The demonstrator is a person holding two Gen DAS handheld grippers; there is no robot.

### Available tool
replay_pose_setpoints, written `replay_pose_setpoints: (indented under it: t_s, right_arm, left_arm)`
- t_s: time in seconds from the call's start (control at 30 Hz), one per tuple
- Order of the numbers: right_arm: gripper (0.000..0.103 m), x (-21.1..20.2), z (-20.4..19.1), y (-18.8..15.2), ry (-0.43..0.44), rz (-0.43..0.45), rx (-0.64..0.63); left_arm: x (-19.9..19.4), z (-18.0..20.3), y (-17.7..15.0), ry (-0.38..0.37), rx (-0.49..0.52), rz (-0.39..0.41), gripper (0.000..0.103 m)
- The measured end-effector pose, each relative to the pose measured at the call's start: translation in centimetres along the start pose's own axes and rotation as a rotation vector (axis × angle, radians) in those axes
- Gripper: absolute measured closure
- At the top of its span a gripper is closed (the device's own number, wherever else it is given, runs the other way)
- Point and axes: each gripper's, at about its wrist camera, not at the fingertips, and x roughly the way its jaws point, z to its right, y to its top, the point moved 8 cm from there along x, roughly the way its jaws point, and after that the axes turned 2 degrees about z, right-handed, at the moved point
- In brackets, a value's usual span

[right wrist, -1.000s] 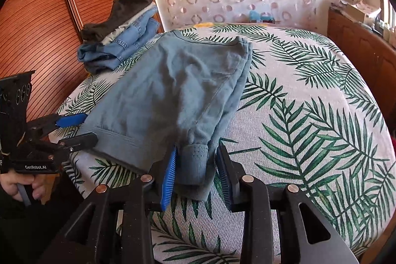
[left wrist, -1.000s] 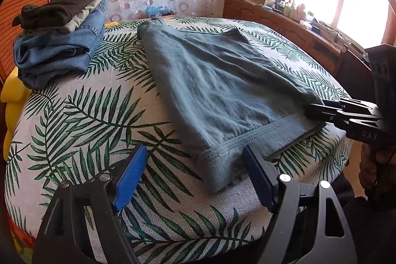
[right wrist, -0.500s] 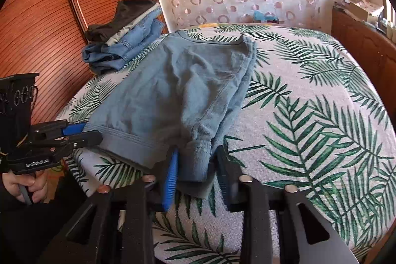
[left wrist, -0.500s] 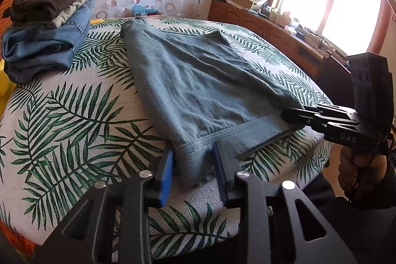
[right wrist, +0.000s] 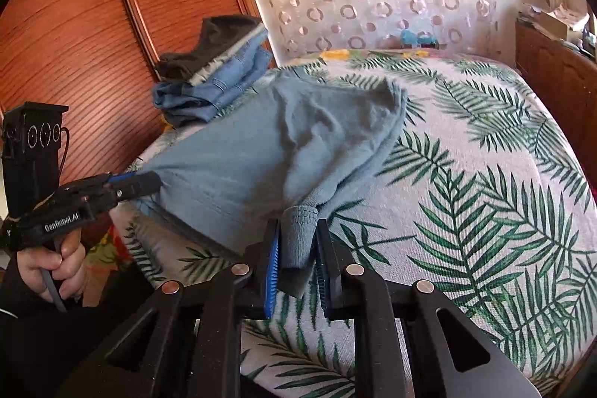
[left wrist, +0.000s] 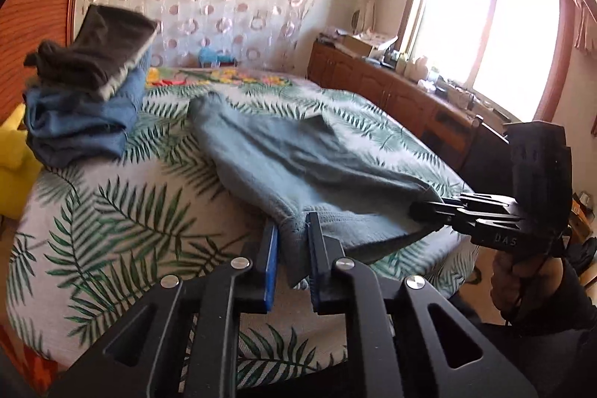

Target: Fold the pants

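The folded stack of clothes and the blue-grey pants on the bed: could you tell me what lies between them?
Only bare leaf-print bedspread separates the folded stack from the blue-grey pants; the left wrist view shows it.

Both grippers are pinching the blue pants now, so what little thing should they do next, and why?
Probably lift both together and carry that edge toward the far end. The left gripper and right gripper, whose jaws have just been closing, each pinch a near corner of the blue pants. The far part lies on the leaf-print bedspread, ready to be folded over.
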Motion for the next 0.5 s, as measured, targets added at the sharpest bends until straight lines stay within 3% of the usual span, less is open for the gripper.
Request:
replay_pose_setpoints:
  t_s: [0.5]
  right_arm:
    - [0.085,-5.1,-1.3,2.1,0.039,0.101,-0.038]
  left_arm:
    - [-4.1,2.0,3.6,-0.034,0.038,0.097,0.088]
